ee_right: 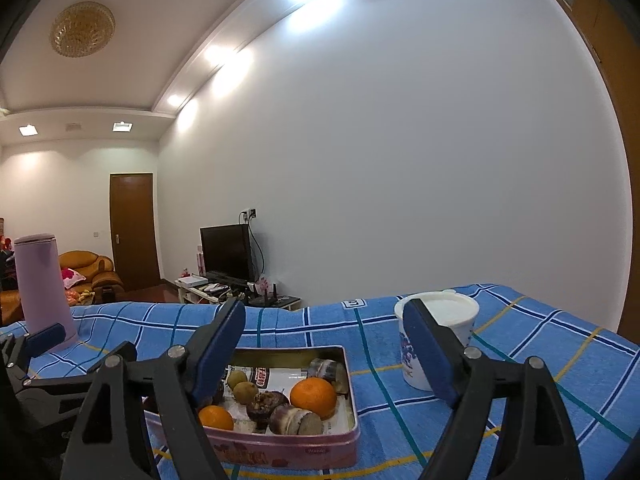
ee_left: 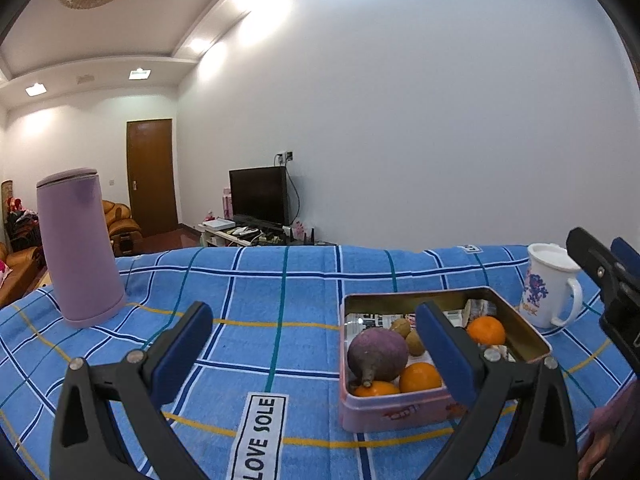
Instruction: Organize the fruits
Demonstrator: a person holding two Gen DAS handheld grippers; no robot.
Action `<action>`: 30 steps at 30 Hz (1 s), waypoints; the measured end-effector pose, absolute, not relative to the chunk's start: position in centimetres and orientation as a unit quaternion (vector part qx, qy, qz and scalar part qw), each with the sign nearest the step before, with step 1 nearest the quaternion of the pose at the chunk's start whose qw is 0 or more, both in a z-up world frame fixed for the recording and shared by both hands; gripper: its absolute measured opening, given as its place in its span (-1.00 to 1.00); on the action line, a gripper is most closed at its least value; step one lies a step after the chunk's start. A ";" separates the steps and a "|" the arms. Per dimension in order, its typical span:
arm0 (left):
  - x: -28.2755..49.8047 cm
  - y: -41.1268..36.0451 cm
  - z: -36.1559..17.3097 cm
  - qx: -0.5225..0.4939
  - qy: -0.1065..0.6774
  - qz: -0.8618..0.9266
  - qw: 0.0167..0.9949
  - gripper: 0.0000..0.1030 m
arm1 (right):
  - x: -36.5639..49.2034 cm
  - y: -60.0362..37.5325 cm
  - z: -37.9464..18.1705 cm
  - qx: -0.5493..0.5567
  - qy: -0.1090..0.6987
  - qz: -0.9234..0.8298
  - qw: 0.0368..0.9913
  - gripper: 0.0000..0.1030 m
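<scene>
A pink tin (ee_right: pixel 280 450) sits on a blue checked cloth (ee_left: pixel 280 280), lined with printed paper and already holding the fruit: three oranges (ee_left: pixel 486 329), a few small brown kiwis (ee_right: pixel 245 392), a dark purple round fruit (ee_left: pixel 378 350), and short dark cut pieces (what they are is unclear). No fruit shows loose on the cloth.

Your left gripper (ee_left: pixel 316 354) hovers near the tin's left edge, fingers spread wide and empty. Your right gripper (ee_right: pixel 324 354) hangs level above the tin, its fingers also released, nothing between them.

A white lidded mug (ee_right: pixel 438 328) stands just right of the tin, and a tall lilac flask (ee_left: pixel 80 248) stands far left.

If you reach in for a fruit, tilt the fingers downward first, straddle one orange cleanly, and keep clear of the mug and the tin's rim. Close gently, since ripe fruit likely bruises.
</scene>
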State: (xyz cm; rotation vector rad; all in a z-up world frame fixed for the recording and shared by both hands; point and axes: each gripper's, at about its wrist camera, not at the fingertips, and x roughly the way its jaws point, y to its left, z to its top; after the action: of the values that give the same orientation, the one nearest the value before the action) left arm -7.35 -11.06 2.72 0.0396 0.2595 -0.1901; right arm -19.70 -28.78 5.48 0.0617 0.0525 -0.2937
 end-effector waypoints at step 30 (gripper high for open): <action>-8.0 -10.9 2.6 0.025 0.129 -0.095 0.987 1.00 | -21.0 -27.6 5.7 0.016 0.017 -0.152 0.988 0.65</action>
State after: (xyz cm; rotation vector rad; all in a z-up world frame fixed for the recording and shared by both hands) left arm -7.96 -10.89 2.65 0.0497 0.2584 -0.1905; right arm -20.99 -27.61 5.67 0.0316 0.0333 -0.3054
